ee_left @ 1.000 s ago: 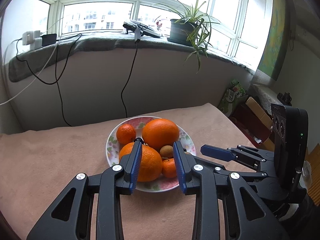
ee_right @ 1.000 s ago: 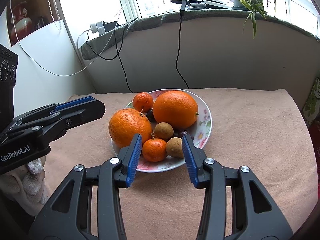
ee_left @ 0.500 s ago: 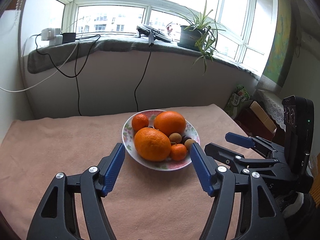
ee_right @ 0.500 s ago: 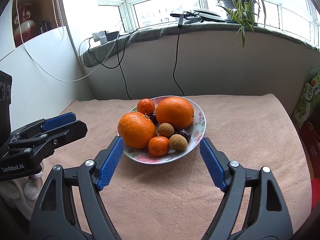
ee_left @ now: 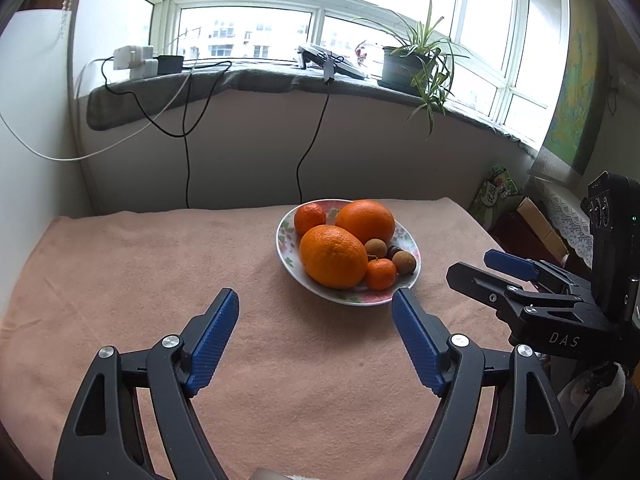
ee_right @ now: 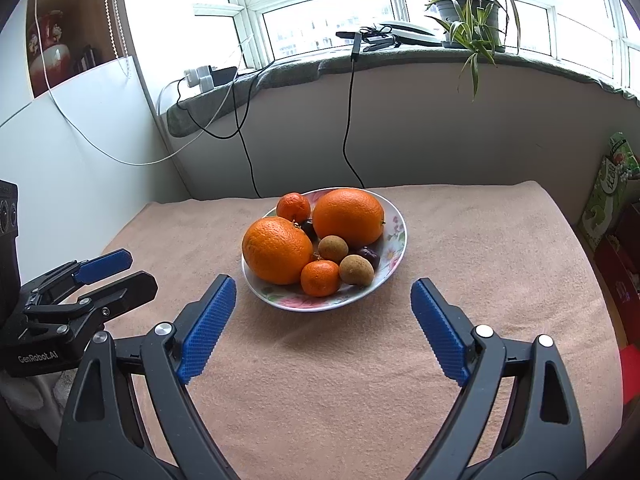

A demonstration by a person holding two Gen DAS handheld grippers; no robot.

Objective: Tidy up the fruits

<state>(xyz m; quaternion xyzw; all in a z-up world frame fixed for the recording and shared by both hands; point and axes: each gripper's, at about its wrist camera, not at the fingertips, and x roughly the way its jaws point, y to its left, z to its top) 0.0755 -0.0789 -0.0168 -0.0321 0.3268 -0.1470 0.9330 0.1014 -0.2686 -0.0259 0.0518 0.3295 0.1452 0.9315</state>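
Dark fruit (ee_right: 370, 257) half-hidden among oranges (ee_right: 277, 255) on the plate (ee_right: 394, 240), centre frame — left gripper (ee_left: 316, 300) and right gripper (ee_right: 323, 286) have just been opening, fingers wide apart, empty.

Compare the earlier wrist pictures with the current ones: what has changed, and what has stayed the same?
Both the left gripper and right gripper have drawn back from the plate, and their jaws have just been opening, with nothing between them. The fruit, including the front orange, lies as before.

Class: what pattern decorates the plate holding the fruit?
The plate is white with a pink floral print, clearest in the right wrist view.
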